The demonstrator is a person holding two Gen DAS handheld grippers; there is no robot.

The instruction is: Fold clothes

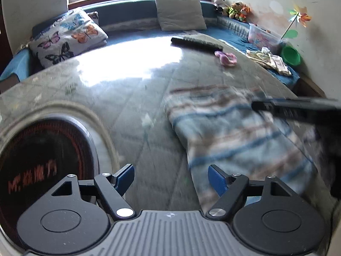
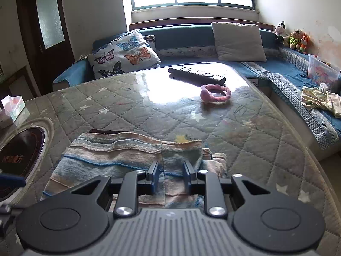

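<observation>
A striped blue, pink and brown cloth (image 2: 119, 155) lies partly folded on the quilted table cover (image 2: 149, 111). It also shows blurred in the left wrist view (image 1: 234, 132). My right gripper (image 2: 171, 173) hovers low over the cloth's right part with its jaws partly apart, a fold of cloth between them; whether it grips is unclear. My left gripper (image 1: 171, 180) is open and empty, just left of the cloth's near edge. The right gripper's dark finger shows in the left wrist view (image 1: 294, 106) over the cloth.
A black remote (image 2: 197, 74) and a pink headband (image 2: 215, 93) lie at the far side of the table. A round induction hob (image 2: 20, 149) is set in at the left, with a tissue box (image 2: 11, 108) beyond. A sofa (image 2: 287, 79) with cushions and loose clothes (image 2: 319, 100) wraps around behind.
</observation>
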